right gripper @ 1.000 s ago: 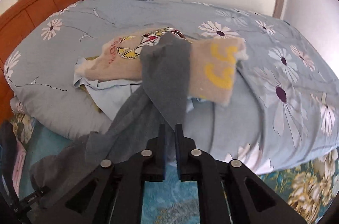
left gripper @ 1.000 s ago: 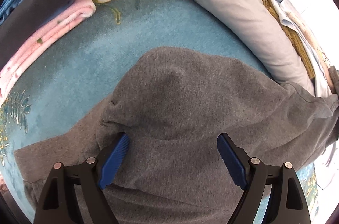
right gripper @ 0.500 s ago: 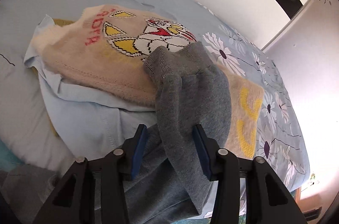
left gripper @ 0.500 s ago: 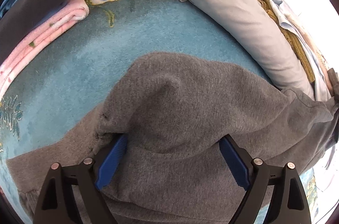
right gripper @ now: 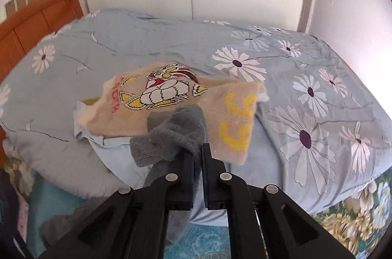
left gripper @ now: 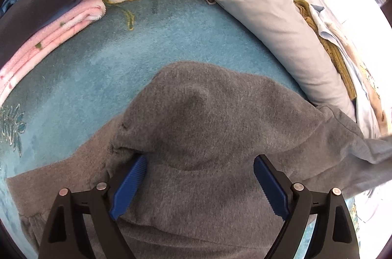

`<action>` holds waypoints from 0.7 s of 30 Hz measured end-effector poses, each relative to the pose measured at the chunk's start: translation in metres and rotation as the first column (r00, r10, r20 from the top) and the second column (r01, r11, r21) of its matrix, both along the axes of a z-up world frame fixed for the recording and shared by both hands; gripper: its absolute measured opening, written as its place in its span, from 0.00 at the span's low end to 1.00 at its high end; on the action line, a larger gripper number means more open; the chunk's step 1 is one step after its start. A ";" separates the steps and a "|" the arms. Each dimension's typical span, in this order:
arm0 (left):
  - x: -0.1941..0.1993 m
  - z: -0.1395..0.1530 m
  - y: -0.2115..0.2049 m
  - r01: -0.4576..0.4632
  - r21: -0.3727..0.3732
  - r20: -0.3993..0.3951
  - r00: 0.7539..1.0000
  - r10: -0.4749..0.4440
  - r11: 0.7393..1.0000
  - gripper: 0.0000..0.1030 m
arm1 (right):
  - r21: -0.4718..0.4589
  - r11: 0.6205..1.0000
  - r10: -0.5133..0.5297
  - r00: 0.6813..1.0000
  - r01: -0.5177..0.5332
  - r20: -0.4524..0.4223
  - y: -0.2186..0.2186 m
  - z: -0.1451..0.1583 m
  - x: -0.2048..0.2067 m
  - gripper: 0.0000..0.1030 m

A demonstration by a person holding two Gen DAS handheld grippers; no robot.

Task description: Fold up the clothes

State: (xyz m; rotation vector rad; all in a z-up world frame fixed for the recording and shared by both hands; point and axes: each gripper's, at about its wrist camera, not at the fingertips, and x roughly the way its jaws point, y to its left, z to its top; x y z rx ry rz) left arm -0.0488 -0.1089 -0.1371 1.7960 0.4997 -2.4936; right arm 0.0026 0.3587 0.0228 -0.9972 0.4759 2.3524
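Sleeve (right gripper: pixel 171 134) of grey sweater (left gripper: pixel 208 136) pinched in right hand-held gripper (right gripper: pixel 198 156); left hand-held gripper (left gripper: pixel 199 183) spread wide, holding nothing. Risk: cuff likely slipping free if pulled.

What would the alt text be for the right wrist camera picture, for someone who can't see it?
The right gripper, jaws shut, pinches a grey sleeve cuff above a bed. Behind it, a beige cartoon sweater lies on a blue flowered duvet.

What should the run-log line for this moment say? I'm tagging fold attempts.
step: fold sleeve | right gripper: shut on grey sweater cuff | left gripper: open over grey sweater | surface: teal blanket
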 end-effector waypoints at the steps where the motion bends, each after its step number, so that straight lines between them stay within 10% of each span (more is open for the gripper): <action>1: 0.001 0.002 0.001 0.005 -0.004 -0.002 1.000 -0.005 1.000 0.89 | -0.034 0.999 -0.018 0.999 0.017 -0.034 0.005 0.003 0.024 0.05; 8: -0.005 -0.023 0.002 0.056 -0.031 -0.003 0.998 -0.056 0.998 0.89 | -0.207 0.960 -0.215 0.970 0.187 -0.118 0.033 -0.030 0.204 0.05; 12: -0.012 -0.024 0.011 0.107 -0.054 -0.002 0.994 -0.107 0.993 0.89 | -0.345 0.855 -0.388 0.919 0.387 0.069 0.057 -0.127 0.285 0.05; 16: -0.008 -0.016 0.016 0.137 -0.085 -0.032 0.990 -0.141 0.987 0.89 | -0.478 0.758 -0.466 0.881 0.443 0.077 0.046 -0.174 0.333 0.05; 21: -0.011 -0.018 0.014 0.124 -0.087 -0.042 0.991 -0.128 0.988 0.89 | -0.441 0.802 -0.421 0.905 0.402 0.060 0.045 -0.157 0.345 0.09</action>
